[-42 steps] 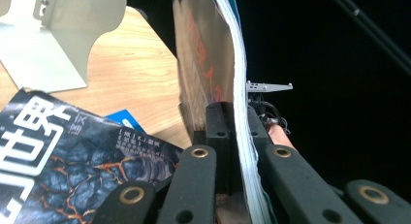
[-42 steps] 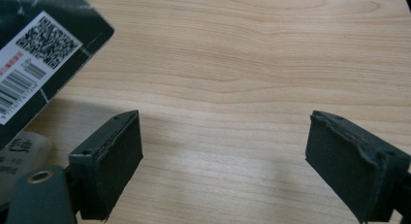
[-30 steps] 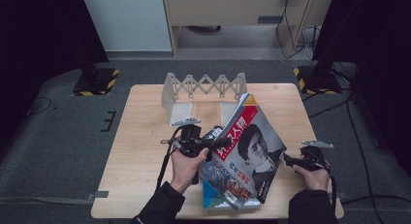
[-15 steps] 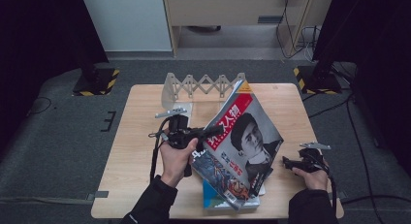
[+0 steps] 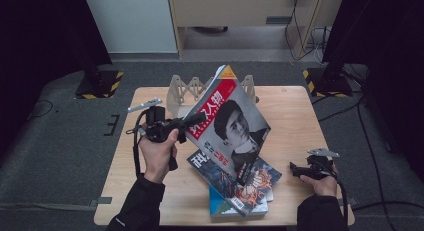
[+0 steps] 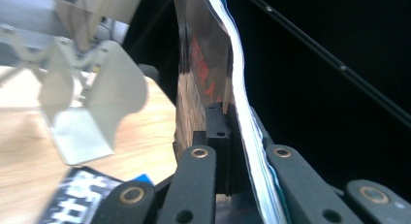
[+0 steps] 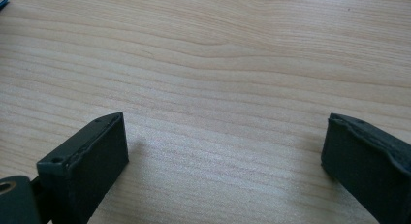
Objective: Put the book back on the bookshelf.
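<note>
Clearly the risk sits on the left side. The left hand-held gripper (image 5: 192, 122) has its jaws pinched tight on one edge of the magazine (image 5: 231, 122), which it holds lifted and tilted above the counter (image 5: 300, 111), its lower corner down near the stack of magazines (image 5: 235, 188) lying by the front edge. In the left gripper view the pages (image 6: 242, 122) bow away above the pads, so the grip is on a thin, floppy edge only. I judge that the glossy sheets could slide out of the pinch, or that the cover alone could stay clamped while the inner pages sag and fan open. A quick swing could also drag that low corner across the stack and push the top issue askew or off the front edge.

Behind the magazine stands the folding wooden rack (image 5: 182, 88), the one container here. Its slots that I can see look empty; the middle slots are hidden by the raised magazine. If the magazine is meant for a slot, a limp edge may catch on a divider (image 6: 97, 98) and buckle, or tip the light rack.

Farther right, the right hand-held gripper (image 5: 300, 171) rests low over bare counter, well apart from the stack. Its jaws have just been opening and now stand wide with nothing between them, so it gives the magazine no support.
</note>
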The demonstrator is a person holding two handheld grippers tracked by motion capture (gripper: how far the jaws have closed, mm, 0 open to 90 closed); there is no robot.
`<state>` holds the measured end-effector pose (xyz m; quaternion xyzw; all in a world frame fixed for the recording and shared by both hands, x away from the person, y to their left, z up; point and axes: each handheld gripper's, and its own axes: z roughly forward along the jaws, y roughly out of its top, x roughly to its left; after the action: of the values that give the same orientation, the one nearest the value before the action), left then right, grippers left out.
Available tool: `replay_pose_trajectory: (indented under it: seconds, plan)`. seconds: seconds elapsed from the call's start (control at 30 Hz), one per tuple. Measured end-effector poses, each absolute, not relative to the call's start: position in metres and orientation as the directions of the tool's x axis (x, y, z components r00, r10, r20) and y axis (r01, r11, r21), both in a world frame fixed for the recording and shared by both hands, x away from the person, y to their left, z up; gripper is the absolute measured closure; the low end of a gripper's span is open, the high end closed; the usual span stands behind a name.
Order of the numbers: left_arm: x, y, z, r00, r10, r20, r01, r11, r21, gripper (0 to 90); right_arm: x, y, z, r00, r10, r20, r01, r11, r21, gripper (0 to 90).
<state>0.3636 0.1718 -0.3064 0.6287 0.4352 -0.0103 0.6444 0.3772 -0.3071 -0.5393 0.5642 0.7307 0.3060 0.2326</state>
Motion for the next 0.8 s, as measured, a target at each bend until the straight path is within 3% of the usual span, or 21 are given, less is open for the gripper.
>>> replay_pose_trajectory:
  seconds: [0.8]
  plan:
    - [0.384, 0.247, -0.284, 0.492, 0.699, -0.519, 0.494, 0.267, 0.827, 85.8, 0.378, -0.307, -0.539, -0.255, 0.967, 0.005, 0.683, 0.176, 0.709, 2.5]
